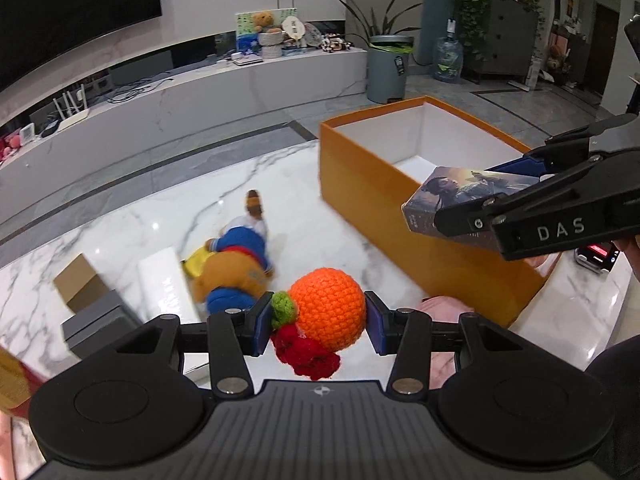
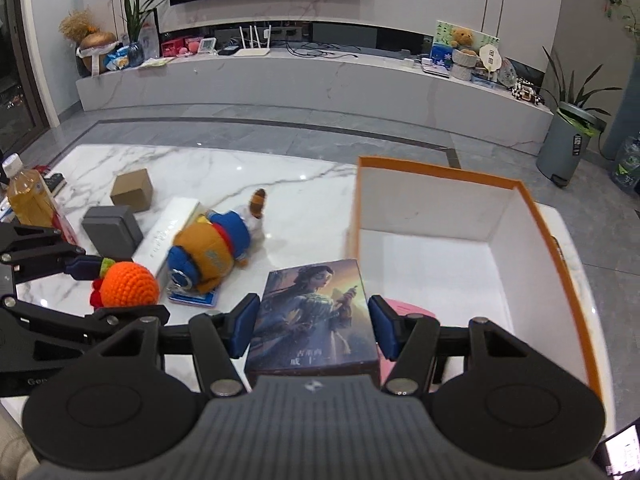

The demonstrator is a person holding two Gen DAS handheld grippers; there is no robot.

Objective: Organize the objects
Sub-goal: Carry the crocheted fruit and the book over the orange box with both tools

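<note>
Nearest in the left wrist view, a crocheted orange ball with a green leaf and red tufts is clamped between the blue pads of the left gripper, held above the marble table; in the right wrist view the same ball is seen at the near left, gripped by the left gripper. A flat box printed with a painted figure is held between the pads of the right gripper, both pads being pressed against its long sides; it is carried just near and left of the orange carton, over the table and apart from its surface; in the left wrist view the box is seen at the right, held by the right gripper above the carton's near rim. Further out, a stuffed toy in blue and brown is lying on its side at mid-table, on a flat card; beside it to the left a long white box is laid, then a grey box and, farther, a small cardboard box. A bottle of amber drink is stood at the far left edge. The carton is open-topped, white inside, with something pink seen at its near end.
</note>
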